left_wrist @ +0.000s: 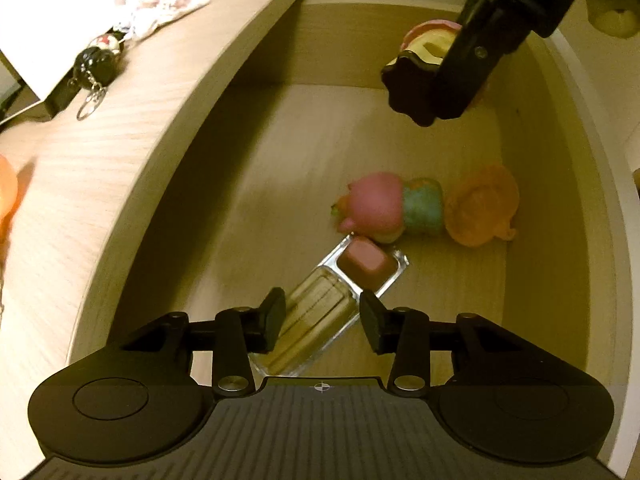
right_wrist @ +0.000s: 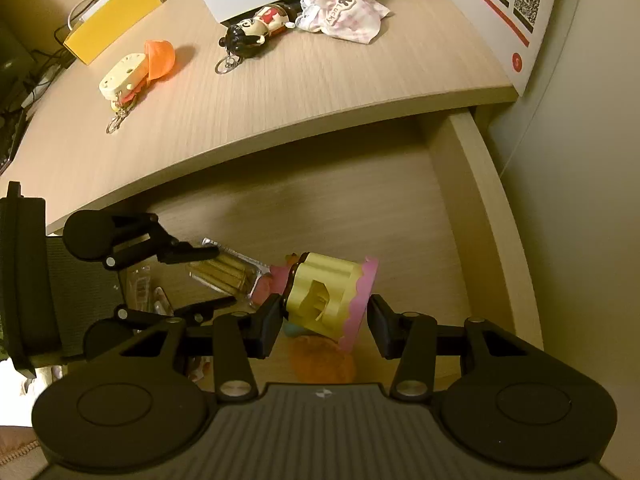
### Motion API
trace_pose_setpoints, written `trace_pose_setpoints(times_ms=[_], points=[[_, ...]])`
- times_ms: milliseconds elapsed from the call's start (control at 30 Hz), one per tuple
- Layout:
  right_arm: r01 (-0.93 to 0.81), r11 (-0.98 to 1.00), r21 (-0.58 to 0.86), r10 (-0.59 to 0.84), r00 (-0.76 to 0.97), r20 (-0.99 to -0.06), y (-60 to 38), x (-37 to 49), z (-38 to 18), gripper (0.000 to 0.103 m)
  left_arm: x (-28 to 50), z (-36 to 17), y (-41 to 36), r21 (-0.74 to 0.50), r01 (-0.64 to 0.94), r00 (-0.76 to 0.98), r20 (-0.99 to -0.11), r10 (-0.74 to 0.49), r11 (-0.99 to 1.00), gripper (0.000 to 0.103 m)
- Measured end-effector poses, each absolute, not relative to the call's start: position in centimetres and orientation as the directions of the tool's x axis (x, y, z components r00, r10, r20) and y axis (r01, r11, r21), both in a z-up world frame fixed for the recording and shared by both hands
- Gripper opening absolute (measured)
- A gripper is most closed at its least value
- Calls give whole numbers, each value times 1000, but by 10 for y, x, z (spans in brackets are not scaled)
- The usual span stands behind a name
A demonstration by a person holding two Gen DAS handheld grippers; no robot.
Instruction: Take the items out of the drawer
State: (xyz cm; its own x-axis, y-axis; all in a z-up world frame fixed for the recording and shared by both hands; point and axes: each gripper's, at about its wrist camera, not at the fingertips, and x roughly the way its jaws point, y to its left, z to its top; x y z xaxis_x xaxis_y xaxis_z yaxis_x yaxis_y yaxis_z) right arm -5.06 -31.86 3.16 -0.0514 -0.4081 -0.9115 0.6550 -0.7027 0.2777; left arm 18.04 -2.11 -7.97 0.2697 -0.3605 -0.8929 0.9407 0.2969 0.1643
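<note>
The open wooden drawer (left_wrist: 280,152) holds a clear perfume bottle (left_wrist: 320,308) with a dark pink cap, lying flat. My left gripper (left_wrist: 322,316) is open and straddles the bottle's body, its pads close to both sides. In the right wrist view that left gripper (right_wrist: 202,280) reaches in from the left around the same bottle (right_wrist: 228,276). My right gripper (right_wrist: 326,322) is shut on a yellow toy with a pink frill (right_wrist: 328,296), held above the drawer floor. In the left wrist view the toy (left_wrist: 428,40) sits at the top right, partly behind the black frame.
A pink and blue soft toy (left_wrist: 384,208) and an orange piece (left_wrist: 480,208) lie in the drawer beyond the bottle. The desktop (right_wrist: 320,92) carries a doll keychain (right_wrist: 252,32), a cream and orange keychain (right_wrist: 136,68), a cloth pouch (right_wrist: 340,12), a yellow box (right_wrist: 116,12) and a white box (right_wrist: 500,0).
</note>
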Motion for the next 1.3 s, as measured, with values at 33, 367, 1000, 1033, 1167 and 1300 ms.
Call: trace_pose_setpoints(times_ms=[33,367,1000,1033,1167,1300], points=[[655,-703,277,-408,-52,-911,-319,-51,31,46,183,-79,-20,151,939,264,-893,-365,309,45],[667,-694,271,-405,-51,-913,-318,-50,29,46,207,-80,-2,52,810,312,-882,-354,585,47],[679,-675,289,-413,-24,-910,-325,-51,27,46,165,-88,-17,302,933,351,-884,-309,196,44],[683,-673,283,-409,-25,-912,-326,-52,27,46,166,-88,-16,312,932,356,-882,-309,182,44],[699,-658,278,-405,-18,-914,-331,-52,27,46,174,-89,-18,340,924,379,-871,-312,174,44],[714,-648,267,-396,-16,-918,-335,-52,27,46,190,-87,-19,298,919,373,-870,-324,257,43]])
